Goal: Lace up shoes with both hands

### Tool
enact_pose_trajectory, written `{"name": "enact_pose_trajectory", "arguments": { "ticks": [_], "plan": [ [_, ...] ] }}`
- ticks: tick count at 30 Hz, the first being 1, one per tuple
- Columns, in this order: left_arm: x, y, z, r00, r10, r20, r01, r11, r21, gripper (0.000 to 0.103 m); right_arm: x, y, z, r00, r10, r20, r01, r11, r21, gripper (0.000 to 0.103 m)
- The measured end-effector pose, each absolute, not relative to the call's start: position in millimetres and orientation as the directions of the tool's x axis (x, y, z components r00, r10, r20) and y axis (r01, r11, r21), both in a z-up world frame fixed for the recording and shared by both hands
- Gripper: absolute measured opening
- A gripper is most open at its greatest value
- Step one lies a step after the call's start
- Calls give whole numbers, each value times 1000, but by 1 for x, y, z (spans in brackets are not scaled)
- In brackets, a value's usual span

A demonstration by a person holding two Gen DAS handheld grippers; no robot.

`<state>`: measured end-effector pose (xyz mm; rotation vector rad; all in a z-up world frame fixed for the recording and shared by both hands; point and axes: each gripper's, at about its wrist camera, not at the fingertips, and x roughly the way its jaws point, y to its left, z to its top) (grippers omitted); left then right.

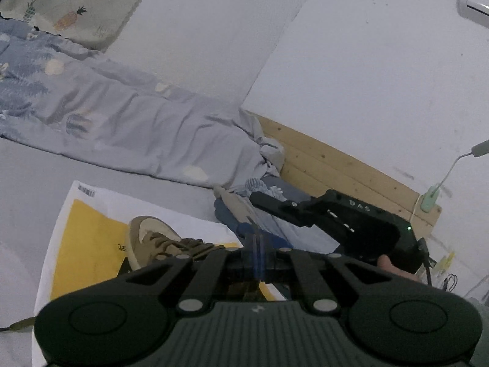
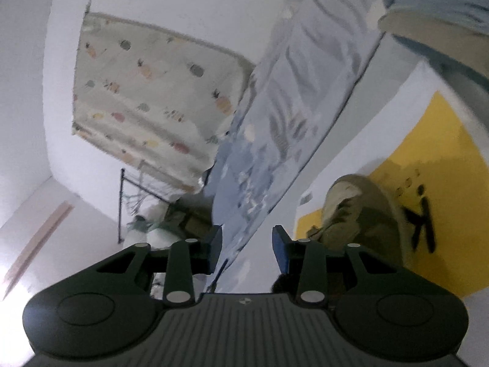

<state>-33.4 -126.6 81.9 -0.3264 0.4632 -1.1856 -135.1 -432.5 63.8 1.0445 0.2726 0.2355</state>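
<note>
An olive-tan shoe [image 1: 156, 238] with matching laces rests on a yellow and white sheet [image 1: 88, 232] on the bed. My left gripper [image 1: 256, 244] is just right of the shoe's laced part. Its blue pads are pressed together, and a thin dark lace tip [image 1: 251, 222] pokes out above them. My right gripper [image 1: 259, 198] reaches in from the right, held by a hand, above and behind the left one. In the right wrist view, the right gripper [image 2: 247, 244] is open with nothing between its fingers. There the shoe [image 2: 360, 214] lies just past the right finger.
A blue leaf-print quilt [image 1: 122, 122] lies bunched along the bed behind the shoe. A pineapple-print pillow [image 1: 70, 6] is at the far left. A wooden board [image 1: 336, 165] runs along the white wall, with a clip lamp [image 1: 431, 198] on it. A dark rack [image 2: 134, 195] stands beyond the bed.
</note>
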Motion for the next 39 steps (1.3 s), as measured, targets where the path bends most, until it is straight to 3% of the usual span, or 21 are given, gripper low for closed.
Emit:
{"name": "enact_pose_trajectory", "arguments": {
  "ticks": [3,5,16,21,25,39],
  "plan": [
    [-34,-128,82,296,-937,-185,809,349,-473,0,-133,-430,64,933,348,-95,-89,476,875,33],
    [-34,-129,82,293,-938,-188,809,347,-474,0,-132,-428,65,929,357,-94,-99,487,868,23],
    [-36,-133,81,305,-928,-216,808,372,-457,0,-133,-419,70,923,367,-113,-118,551,826,3],
    [-35,-134,82,303,-928,-214,807,370,-460,2,-136,-412,74,921,365,-135,-123,604,788,2],
    [-35,-137,82,316,-923,-219,805,383,-453,9,-139,-408,77,918,371,-140,-139,631,763,2],
    [-36,-143,81,305,-925,-227,821,376,-430,10,-144,-396,82,896,419,-146,-196,669,716,2]
  ]
}}
